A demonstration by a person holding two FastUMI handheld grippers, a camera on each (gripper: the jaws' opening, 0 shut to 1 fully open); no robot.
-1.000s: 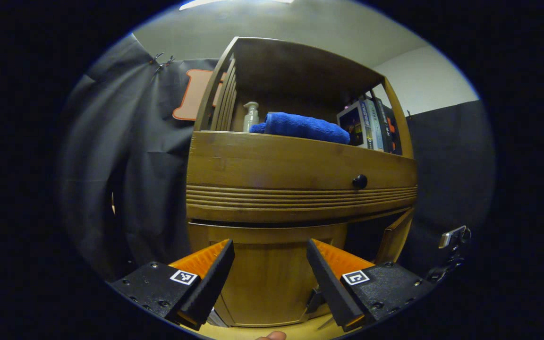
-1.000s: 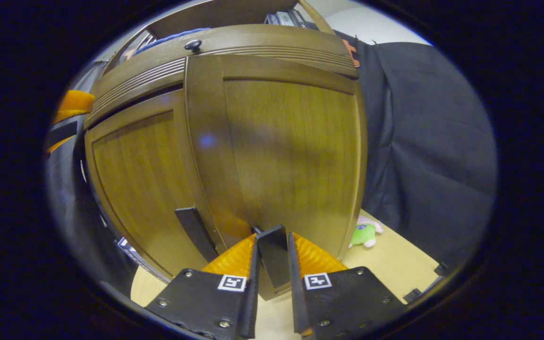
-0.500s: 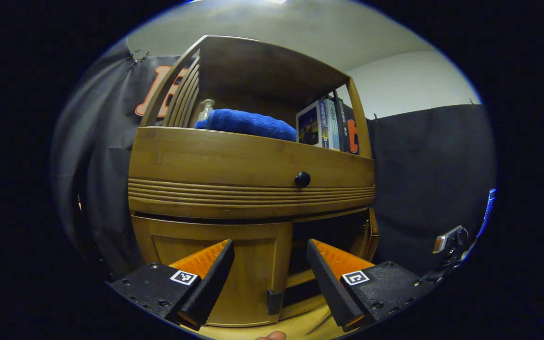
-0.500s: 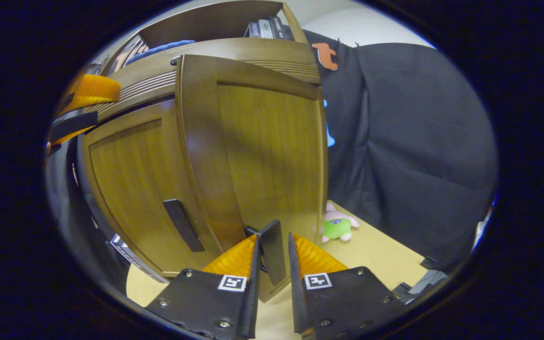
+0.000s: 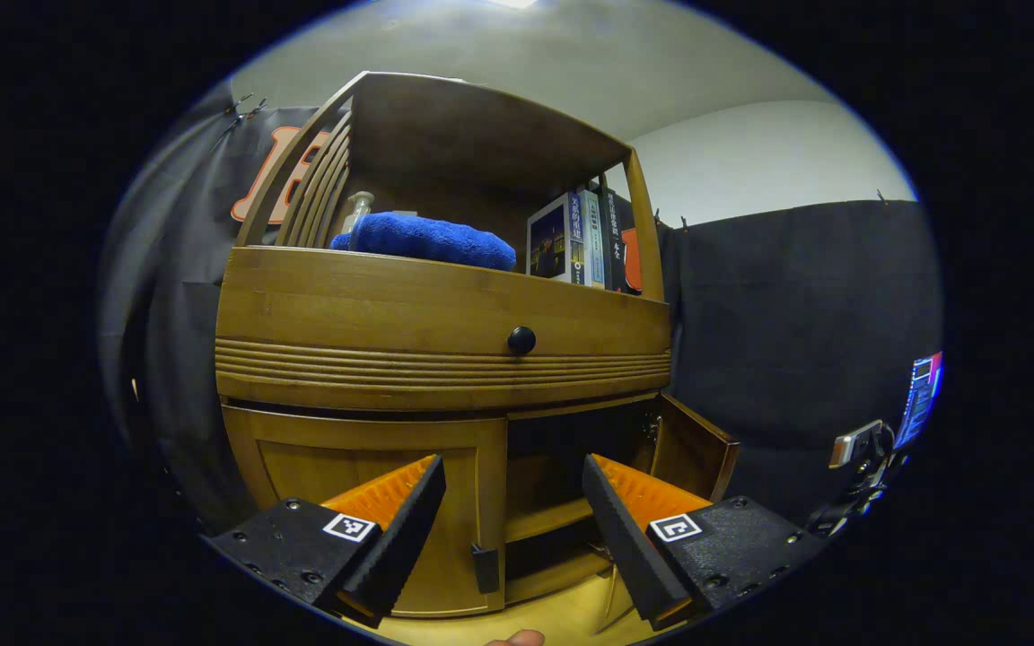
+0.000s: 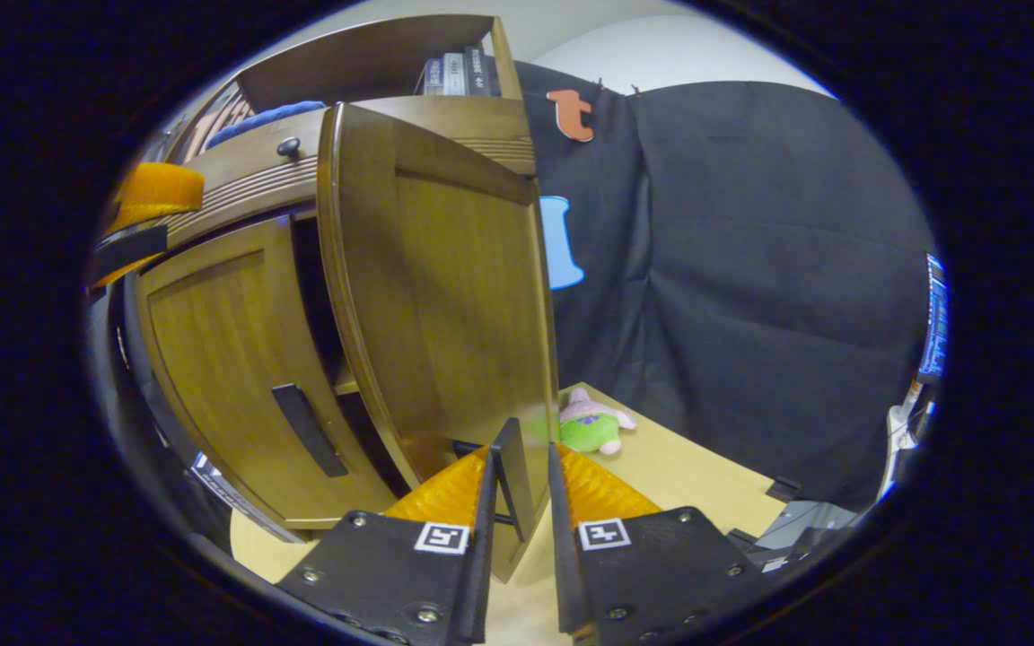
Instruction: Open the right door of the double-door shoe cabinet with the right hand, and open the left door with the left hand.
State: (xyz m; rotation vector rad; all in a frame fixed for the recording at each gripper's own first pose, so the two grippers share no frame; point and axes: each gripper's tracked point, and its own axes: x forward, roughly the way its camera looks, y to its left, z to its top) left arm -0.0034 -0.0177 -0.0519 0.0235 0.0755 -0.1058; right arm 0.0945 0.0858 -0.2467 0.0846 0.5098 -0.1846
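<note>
Two doors differ: the right door [image 6: 445, 296] stands swung out, its handle [image 6: 511, 480] clamped between the right gripper [image 6: 517, 484] fingers. Near the closed left door [image 5: 373, 467], the left gripper [image 5: 510, 511] hangs with jaws apart, gripping nothing.

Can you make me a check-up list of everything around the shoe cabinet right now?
Surface: pale wooden floor under the cabinet.
Job's things: right door swung well open, its handle between the fingers; left door shut, its handle untouched.
Clutter: plush toy on the floor; blue towel, bottle and books on the open shelf; drawer knob.
Grippers: right gripper shut on the right door's handle; left gripper open, in front of the left door, apart from it.
Cables: nothing seen.
Surroundings: black cloth wall, white wall above.
</note>
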